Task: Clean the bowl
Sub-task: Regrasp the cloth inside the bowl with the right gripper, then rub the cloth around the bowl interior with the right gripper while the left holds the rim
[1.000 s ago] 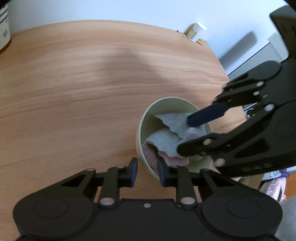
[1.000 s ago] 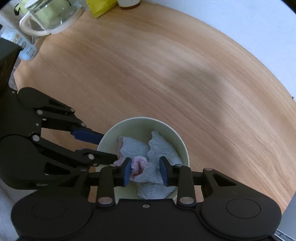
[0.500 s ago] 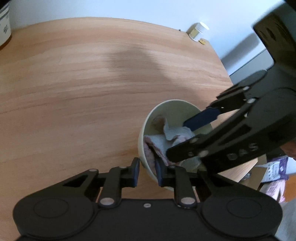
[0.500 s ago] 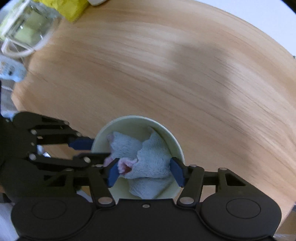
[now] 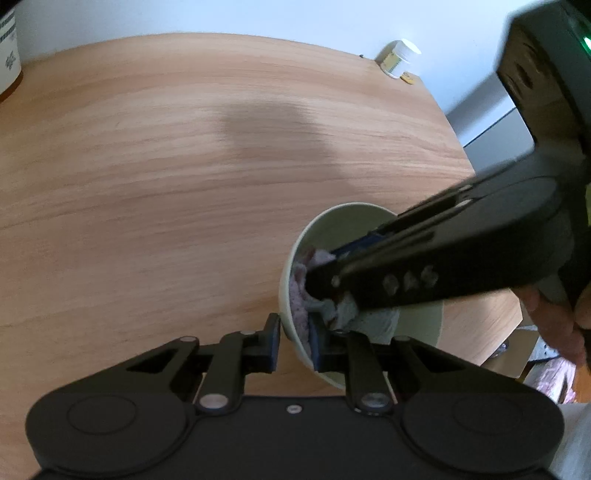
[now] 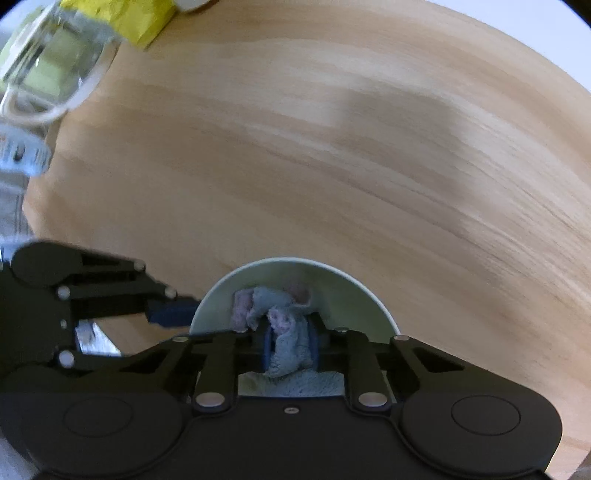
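Observation:
A pale green bowl (image 5: 332, 229) sits on the wooden table near its right edge; it also shows in the right wrist view (image 6: 332, 291). A grey and pink cloth (image 6: 288, 347) lies bunched inside it. My left gripper (image 5: 293, 341) is shut on the bowl's near rim, one finger outside and one inside. My right gripper (image 6: 288, 349) reaches down into the bowl and is shut on the cloth. In the left wrist view the right gripper's arm hides most of the cloth (image 5: 299, 295).
A small white-capped jar (image 5: 397, 59) stands at the table's far right corner. A glass jug (image 6: 55, 62), a yellow packet (image 6: 125, 18) and a small bottle (image 6: 18, 155) stand at the table's far left. A dark jar (image 5: 9, 59) stands beyond.
My right gripper opened, then closed on the cloth deeper in the bowl. My left gripper stayed clamped on the bowl's rim. The cloth is more bunched up.

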{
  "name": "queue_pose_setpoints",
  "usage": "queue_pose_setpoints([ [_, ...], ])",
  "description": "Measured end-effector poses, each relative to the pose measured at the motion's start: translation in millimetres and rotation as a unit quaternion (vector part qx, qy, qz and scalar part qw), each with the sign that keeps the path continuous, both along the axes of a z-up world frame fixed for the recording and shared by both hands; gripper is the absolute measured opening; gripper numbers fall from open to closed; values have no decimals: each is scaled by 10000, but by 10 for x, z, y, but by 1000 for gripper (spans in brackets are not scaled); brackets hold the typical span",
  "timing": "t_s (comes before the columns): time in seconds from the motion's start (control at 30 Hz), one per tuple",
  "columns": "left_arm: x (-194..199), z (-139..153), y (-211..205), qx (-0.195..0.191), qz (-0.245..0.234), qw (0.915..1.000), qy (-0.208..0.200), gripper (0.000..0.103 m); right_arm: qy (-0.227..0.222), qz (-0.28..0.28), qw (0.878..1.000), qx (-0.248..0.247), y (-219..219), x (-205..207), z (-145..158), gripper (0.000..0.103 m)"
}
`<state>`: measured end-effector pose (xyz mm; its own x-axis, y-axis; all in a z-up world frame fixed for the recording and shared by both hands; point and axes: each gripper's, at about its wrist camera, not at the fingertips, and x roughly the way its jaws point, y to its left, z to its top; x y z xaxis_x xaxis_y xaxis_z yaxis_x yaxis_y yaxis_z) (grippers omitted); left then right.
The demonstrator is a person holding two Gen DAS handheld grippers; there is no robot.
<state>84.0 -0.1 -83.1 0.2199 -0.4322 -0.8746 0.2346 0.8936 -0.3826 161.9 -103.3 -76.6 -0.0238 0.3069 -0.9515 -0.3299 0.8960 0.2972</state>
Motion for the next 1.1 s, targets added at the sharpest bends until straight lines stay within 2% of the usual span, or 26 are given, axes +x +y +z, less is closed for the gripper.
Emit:
queue_pose_setpoints([
  [0.2,-6,-6,14,33,17,10000,71,17,-401,-1082,9921,494,-324,-52,106,13],
  [0.3,-10,-24,22,27,42,9999,146,17,-590,-1243,9878,736,-396,-90,259,13],
  [0.37,-10,-27,26,-3,86,9998,176,17,-779,-1108,9873,827,-403,-134,412,13],
  [0.47,-6,-24,29,-6,115,9998,191,18,-950,-876,9879,854,-441,-147,495,30],
  [0.53,-17,-25,33,-6,130,9997,205,18,-1186,-429,9898,655,-438,-226,633,48],
  [0.6,-24,-31,34,-28,150,9996,223,18,-1317,18,9897,565,-466,-310,734,56],
  [0.7,-13,-31,53,-76,181,9994,278,18,-1442,892,9851,291,-473,-461,802,57],
  [0.8,1,-30,92,-121,205,9992,327,18,-1629,1805,9700,-29,-342,-611,771,57],
  [0.9,-11,-18,85,-94,150,9994,312,18,-1695,2448,9541,-332,-144,-677,629,57],
  [1.0,-18,-20,78,-104,126,9994,291,19,-1801,2855,9396,-569,-32,-680,479,57],
  [1.1,-20,-27,91,-141,120,9994,291,19,-1734,2958,9373,-626,26,-599,350,57],
])
